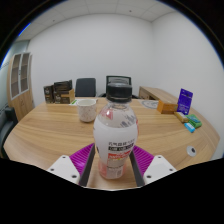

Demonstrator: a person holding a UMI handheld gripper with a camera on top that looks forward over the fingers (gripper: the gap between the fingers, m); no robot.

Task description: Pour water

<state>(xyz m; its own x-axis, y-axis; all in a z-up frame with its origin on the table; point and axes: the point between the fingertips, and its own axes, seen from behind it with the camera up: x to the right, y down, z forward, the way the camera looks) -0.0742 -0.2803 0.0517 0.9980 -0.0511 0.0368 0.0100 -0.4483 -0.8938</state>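
Two tool [115, 165] fingers clamped on upright water bottle [116, 135], white cup [87, 109] beyond, on wooden table [50, 135]

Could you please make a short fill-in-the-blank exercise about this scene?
1. The bottle has a cap of ____ colour.
2. The bottle stands between the two fingers of the ____.
3. Beyond the bottle, on the wooden table, stands a white ____.
4. Behind the table stand two office ____.

Missing words: black; gripper; cup; chairs.
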